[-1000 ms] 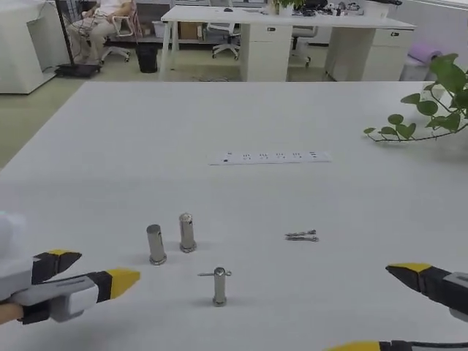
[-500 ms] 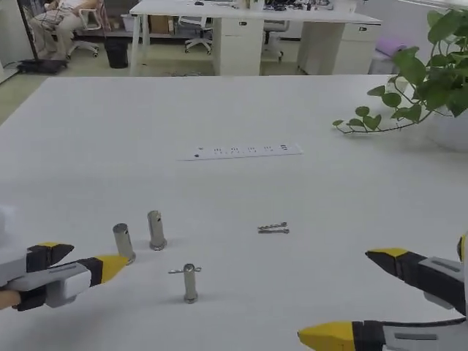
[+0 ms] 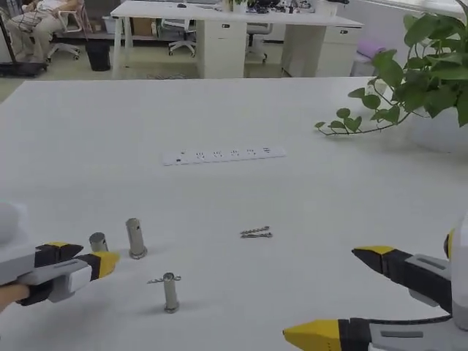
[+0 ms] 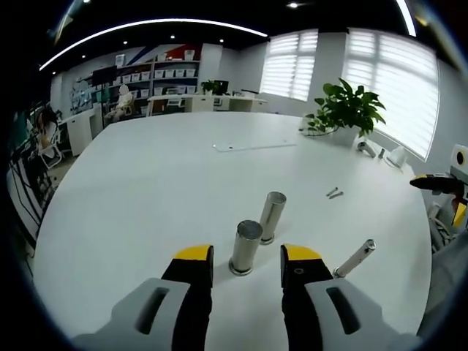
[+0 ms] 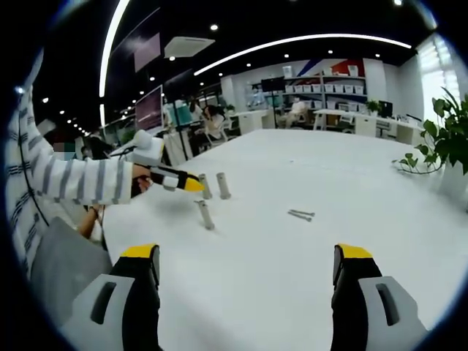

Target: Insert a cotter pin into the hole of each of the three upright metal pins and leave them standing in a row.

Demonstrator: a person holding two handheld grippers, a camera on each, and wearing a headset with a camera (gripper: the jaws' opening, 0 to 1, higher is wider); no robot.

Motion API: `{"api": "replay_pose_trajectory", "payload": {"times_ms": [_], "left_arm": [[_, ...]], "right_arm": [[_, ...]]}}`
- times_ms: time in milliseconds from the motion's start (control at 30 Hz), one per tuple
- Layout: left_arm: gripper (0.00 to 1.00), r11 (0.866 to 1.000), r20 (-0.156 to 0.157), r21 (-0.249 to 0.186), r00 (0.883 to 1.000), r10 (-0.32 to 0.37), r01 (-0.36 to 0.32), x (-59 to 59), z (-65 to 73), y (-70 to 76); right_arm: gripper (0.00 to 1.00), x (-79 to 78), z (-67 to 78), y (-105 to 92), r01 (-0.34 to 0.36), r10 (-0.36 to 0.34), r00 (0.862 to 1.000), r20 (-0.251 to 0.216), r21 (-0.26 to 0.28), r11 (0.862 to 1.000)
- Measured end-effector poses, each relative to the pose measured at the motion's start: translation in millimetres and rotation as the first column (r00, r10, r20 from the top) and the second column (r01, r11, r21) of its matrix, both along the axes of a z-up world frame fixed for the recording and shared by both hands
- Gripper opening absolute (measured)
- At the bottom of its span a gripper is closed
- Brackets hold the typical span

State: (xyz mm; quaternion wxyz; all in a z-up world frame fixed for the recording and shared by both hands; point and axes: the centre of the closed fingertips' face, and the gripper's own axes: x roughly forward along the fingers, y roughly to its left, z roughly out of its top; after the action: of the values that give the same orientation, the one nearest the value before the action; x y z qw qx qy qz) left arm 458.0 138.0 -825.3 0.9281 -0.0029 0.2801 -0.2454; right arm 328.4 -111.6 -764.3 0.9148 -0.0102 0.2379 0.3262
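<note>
A broad white workbench [image 3: 219, 110] is seen in the head view, with a white power strip [image 3: 223, 155] laid flat across its middle and a leafy potted plant [image 3: 420, 58] set at its far right edge. Beyond the bench, white desks [image 3: 219, 29], office chairs [image 3: 256, 35] and a black bin [image 3: 97, 53] are seen on a pale floor, and a person [image 3: 36, 22] is seated at the far left. In the left gripper view, slatted window blinds [image 4: 380, 73] and storage shelves [image 4: 146, 69] are shown along the walls under strips of ceiling light. Three metal pins [image 5: 223, 185] are stood upright near the front left of the bench. A rear pin [image 3: 135, 238] and a left pin [image 3: 98, 242] are placed just beside each other. A front pin [image 3: 170, 291] is set apart toward the person, and a cotter pin [image 3: 159, 279] is passed crosswise through its top. Two loose cotter pins [image 3: 256, 232] are laid side by side on the bare surface to the right, well apart from the uprights. The left gripper [image 3: 82, 257] is held with its jaws parted. In the left gripper view the left pin is framed in the gap just ahead of the tips, and contact cannot be told. The right gripper [image 3: 340, 294] is held low at the front right with its jaws spread wide, well apart from the loose cotter pins.
</note>
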Motion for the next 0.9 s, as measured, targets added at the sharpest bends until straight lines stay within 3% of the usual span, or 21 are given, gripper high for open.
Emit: {"api": "replay_pose_trajectory", "payload": {"times_ms": [333, 400, 600, 900], "left_arm": [[0.21, 1.000, 0.014, -0.002, 1.000, -0.008, 0.008, 5.4, -2.1, -6.2], [0.19, 1.000, 0.003, -0.011, 1.000, -0.011, 0.011, 5.2, -4.8, -7.6], [0.14, 1.000, 0.015, 0.007, 1.000, -0.005, 0.005, 7.9, -6.6, -3.8], [0.12, 0.999, 0.026, 0.028, 1.000, -0.015, 0.014, 7.3, -6.6, -3.3]], "right_arm": [[0.99, -0.3, 3.5, -3.7, 0.016, -0.016, 1.000, 0.005, 0.002, 1.000], [0.99, -0.2, 4.1, -3.6, 0.017, -0.017, 1.000, 0.005, 0.007, 1.000], [0.98, 0.5, 5.6, -3.2, 0.018, -0.018, 1.000, 0.009, 0.009, 1.000], [0.98, -0.4, 6.2, -3.4, 0.024, -0.025, 1.000, 0.008, 0.025, 0.999]]}}
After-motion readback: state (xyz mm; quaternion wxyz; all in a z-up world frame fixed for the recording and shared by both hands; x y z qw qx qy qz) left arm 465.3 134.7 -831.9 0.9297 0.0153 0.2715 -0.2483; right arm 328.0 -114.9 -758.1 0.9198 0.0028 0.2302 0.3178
